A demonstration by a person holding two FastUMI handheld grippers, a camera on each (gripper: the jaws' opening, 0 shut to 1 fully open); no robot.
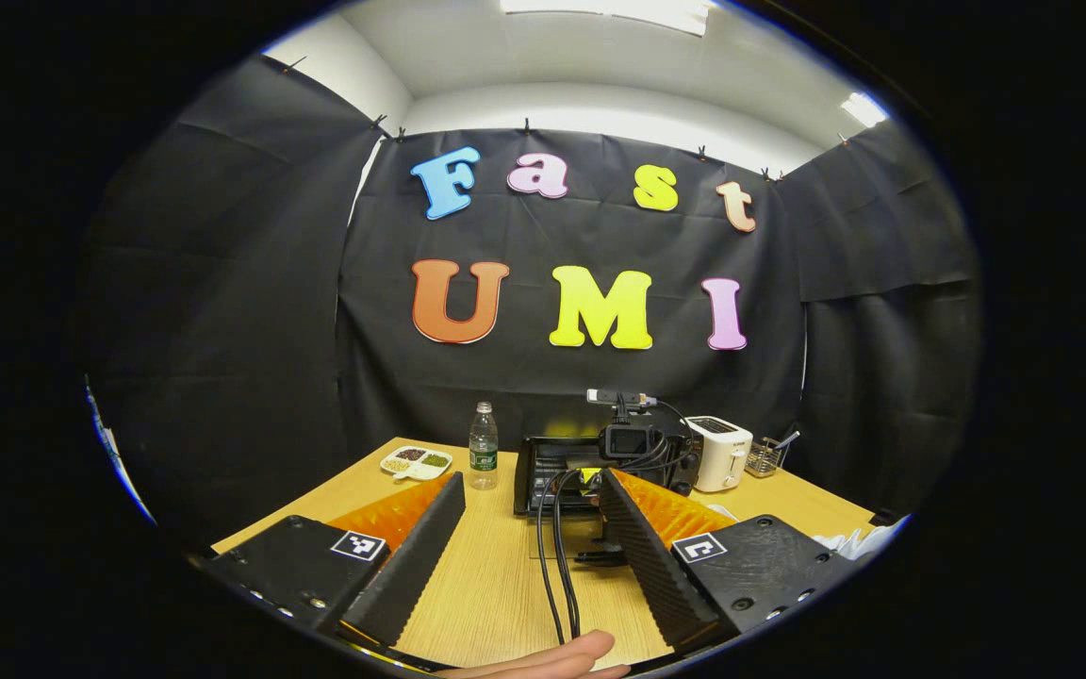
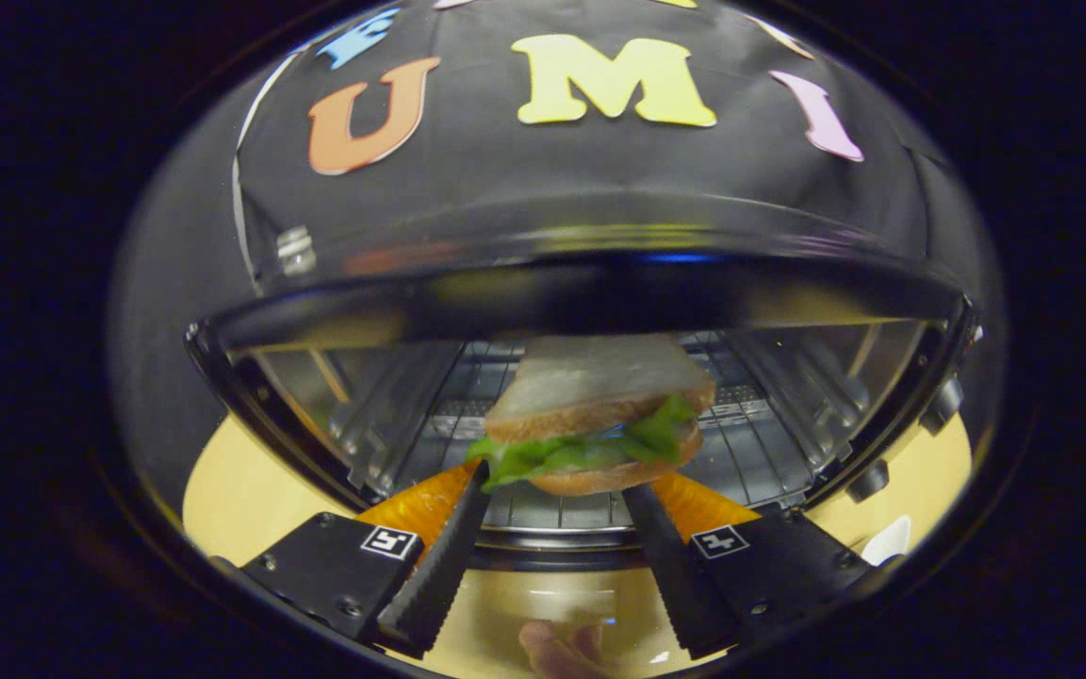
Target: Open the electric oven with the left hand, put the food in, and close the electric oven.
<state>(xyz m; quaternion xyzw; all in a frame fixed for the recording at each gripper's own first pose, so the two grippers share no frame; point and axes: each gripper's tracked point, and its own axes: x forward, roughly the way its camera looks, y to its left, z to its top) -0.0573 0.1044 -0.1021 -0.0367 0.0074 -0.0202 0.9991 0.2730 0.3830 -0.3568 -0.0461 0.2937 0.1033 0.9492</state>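
My right gripper (image 2: 557, 483) is shut on a sandwich (image 2: 595, 415) of bread and green lettuce, holding it at the mouth of the black electric oven (image 2: 581, 288), just above the wire rack (image 2: 769, 457). The oven door hangs open below. In the left gripper view the oven (image 1: 543, 471) stands at the table's far middle, and the right gripper's camera body (image 1: 628, 440) sits in front of it with its fingers hidden. My left gripper (image 1: 532, 479) is open with nothing in it, held back over the near part of the table.
A water bottle (image 1: 483, 457) and a white compartment dish (image 1: 416, 462) stand left of the oven; a white toaster (image 1: 720, 453) and a wire basket (image 1: 766, 457) stand right of it. Black cables (image 1: 552, 566) trail across the wooden table (image 1: 496, 585). Oven knobs (image 2: 868, 481) line its right side.
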